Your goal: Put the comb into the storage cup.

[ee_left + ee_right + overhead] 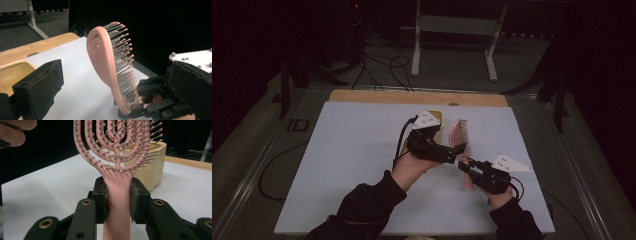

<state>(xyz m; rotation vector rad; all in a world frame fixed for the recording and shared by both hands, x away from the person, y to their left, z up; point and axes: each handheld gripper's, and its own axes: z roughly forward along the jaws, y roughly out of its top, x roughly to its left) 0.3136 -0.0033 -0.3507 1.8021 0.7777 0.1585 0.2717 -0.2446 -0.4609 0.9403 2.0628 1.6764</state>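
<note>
Near the middle of the counter [362, 150], a little toward its far edge, the left hand-held gripper [457, 151] hovered with its jaws spread wide and nothing between them. Just behind it sat a cream-yellow container [438, 120]; the left gripper view showed a bare stretch of its inside [12, 75], and the rest of its interior could not be seen. To the right of that hand-held gripper stood the pink hairbrush [458, 134], raised off the white sheet, head toward the far edge. Right of it, nearer the front edge, the right hand-held gripper [468, 166] was clenched on the brush handle.

From above the brush was small and dim. The left gripper view showed it side on, with its curved back [105, 65] and bristles pointing toward the right hand-held gripper [135, 110]. The right gripper view faced the bristles, showed the open loops of the head [117, 142], both pads pressed flat on the handle [117, 195], and the container [152, 167] standing close behind the brush.

Beyond the far edge lay black cables [382, 70] and a white frame [452, 40] on the floor.
</note>
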